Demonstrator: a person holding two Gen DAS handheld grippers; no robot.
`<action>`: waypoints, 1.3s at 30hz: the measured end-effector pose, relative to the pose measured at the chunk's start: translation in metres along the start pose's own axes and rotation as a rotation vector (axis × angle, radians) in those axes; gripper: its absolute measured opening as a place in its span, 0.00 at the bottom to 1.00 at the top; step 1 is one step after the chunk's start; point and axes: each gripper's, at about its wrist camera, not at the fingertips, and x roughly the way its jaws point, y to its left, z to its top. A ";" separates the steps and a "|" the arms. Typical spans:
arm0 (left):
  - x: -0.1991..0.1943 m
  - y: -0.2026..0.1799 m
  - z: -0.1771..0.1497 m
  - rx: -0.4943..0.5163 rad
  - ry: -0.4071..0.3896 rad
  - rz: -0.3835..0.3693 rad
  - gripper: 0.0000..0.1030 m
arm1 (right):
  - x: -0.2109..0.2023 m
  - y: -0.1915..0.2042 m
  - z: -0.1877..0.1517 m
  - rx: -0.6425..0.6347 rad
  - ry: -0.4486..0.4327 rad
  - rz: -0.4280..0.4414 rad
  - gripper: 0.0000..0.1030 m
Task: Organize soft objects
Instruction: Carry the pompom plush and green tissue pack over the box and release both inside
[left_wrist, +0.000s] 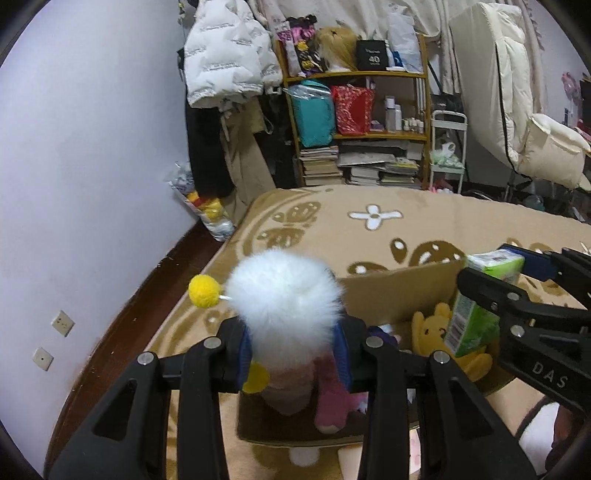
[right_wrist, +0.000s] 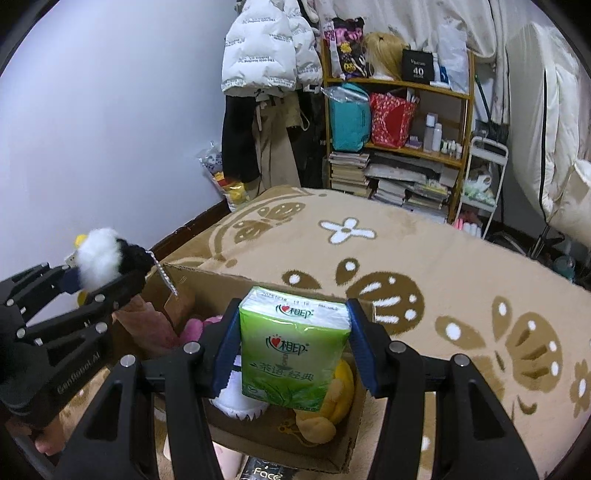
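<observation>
Plush patterned blanket (left_wrist: 424, 229); left tongs (left_wrist: 293, 354) pinch fluffy toy (left_wrist: 284, 295).

A fluffy white plush toy (left_wrist: 284, 291) with a felted yellow pompom (left_wrist: 204, 291) is seen. The green tissue pack (right_wrist: 295, 343) is wrapped in glossy plastic film. The box (right_wrist: 207, 284) is made of matt brown cardboard, and the blanket (right_wrist: 424, 258) of soft, napped cloth.
</observation>
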 end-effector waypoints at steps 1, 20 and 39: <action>0.003 -0.003 -0.003 0.014 -0.002 -0.005 0.35 | 0.002 -0.001 -0.002 0.007 0.009 -0.002 0.56; 0.015 -0.015 -0.013 0.041 0.017 -0.096 0.36 | 0.015 -0.011 -0.011 0.060 0.077 0.042 0.57; -0.001 -0.021 -0.017 0.068 0.076 -0.047 0.84 | -0.006 -0.017 -0.004 0.103 0.058 0.069 0.82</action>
